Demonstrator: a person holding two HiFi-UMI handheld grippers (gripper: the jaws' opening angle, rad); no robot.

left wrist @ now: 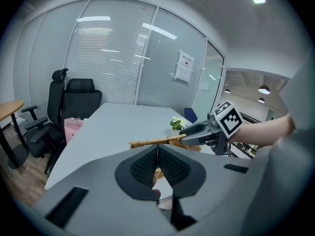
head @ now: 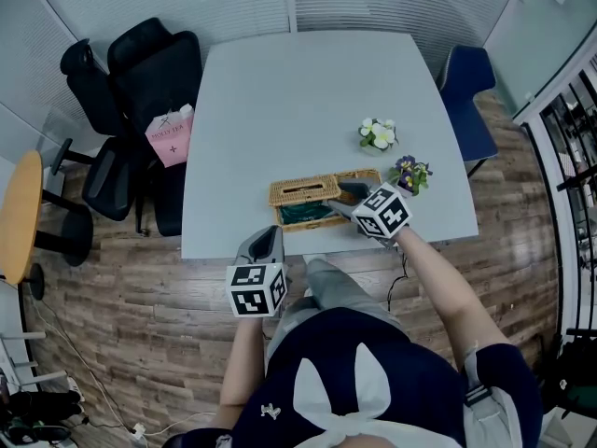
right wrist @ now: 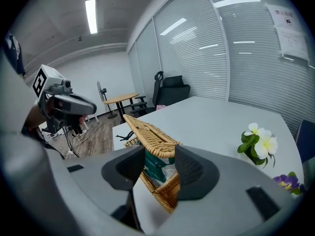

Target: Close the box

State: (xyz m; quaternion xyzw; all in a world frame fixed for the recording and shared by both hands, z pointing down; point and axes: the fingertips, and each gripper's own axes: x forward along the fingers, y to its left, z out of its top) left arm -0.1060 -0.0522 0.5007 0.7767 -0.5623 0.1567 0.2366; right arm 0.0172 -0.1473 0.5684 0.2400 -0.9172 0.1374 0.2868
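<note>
A wicker box (head: 312, 218) with green contents stands near the front edge of the grey table (head: 308, 91). Its lid (head: 303, 191) is tilted up from the far long side. My right gripper (head: 347, 194) is at the box's right end. In the right gripper view the lid's end (right wrist: 147, 132) lies between the wide-apart jaws of this gripper (right wrist: 160, 163), above the box body (right wrist: 165, 193), with room showing beside it. My left gripper (head: 270, 236) hangs off the table's front edge, short of the box. Its pads (left wrist: 170, 166) meet with nothing between them.
A white flower pot (head: 378, 135) and a purple one (head: 410, 172) stand right of the box. Black office chairs (head: 140, 91) with a pink bag (head: 171, 135) are left of the table, a blue chair (head: 466, 91) is at its right, and a round wooden table (head: 19, 213) is far left.
</note>
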